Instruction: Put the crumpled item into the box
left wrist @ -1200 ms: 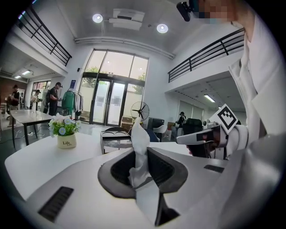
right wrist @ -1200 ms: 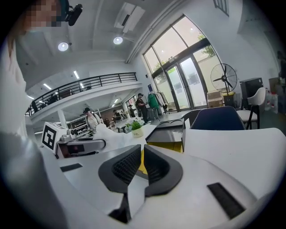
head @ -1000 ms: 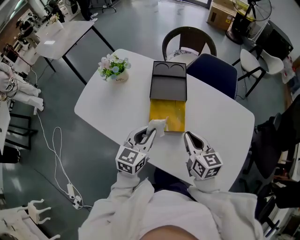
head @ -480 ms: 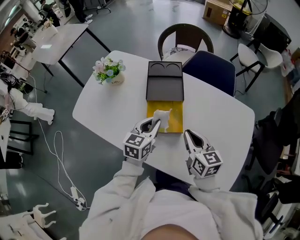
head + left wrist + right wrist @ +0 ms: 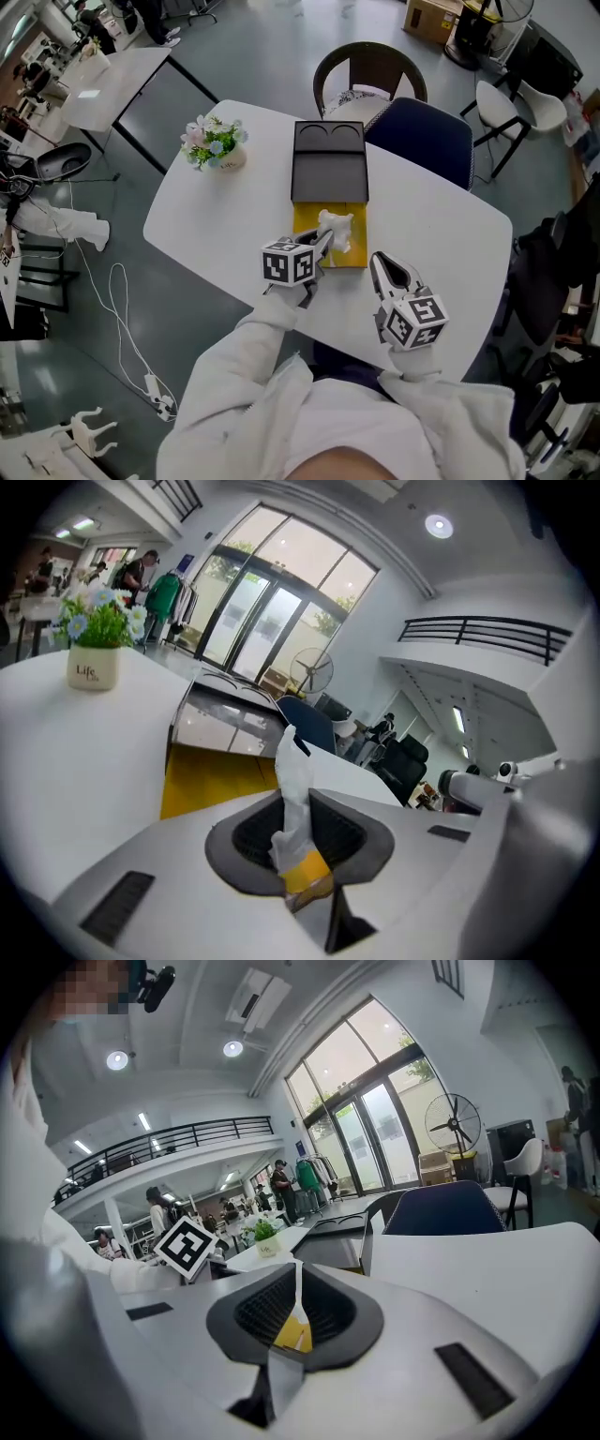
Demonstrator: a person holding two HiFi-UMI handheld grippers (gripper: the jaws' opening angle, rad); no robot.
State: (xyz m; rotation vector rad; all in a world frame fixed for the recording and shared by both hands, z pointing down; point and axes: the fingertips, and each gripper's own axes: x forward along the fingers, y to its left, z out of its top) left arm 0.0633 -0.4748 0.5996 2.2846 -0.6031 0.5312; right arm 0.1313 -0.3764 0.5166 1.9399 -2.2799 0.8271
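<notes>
A crumpled white paper (image 5: 336, 230) is pinched in my left gripper (image 5: 325, 243), which is shut on it. The paper hangs just above the near part of the box's yellow inside (image 5: 354, 253); the box's black lid (image 5: 328, 164) lies flat open beyond it. In the left gripper view the paper (image 5: 292, 780) sticks up from between the jaws of the left gripper (image 5: 294, 841), with the yellow box floor (image 5: 211, 775) behind it. My right gripper (image 5: 380, 261) rests low near the table's front edge, right of the box, shut with nothing in it; in its own view the right gripper (image 5: 295, 1312) shows jaws pressed together.
A small pot of flowers (image 5: 214, 145) stands at the back left of the white table (image 5: 211, 220). A dark blue chair (image 5: 424, 142) and a round-backed chair (image 5: 367, 73) stand behind the table. Another white table (image 5: 112, 75) is off to the far left.
My left gripper has carried the crumpled paper forward and to the right, from the box's near left corner to over its yellow inside. The right gripper has stayed put.
</notes>
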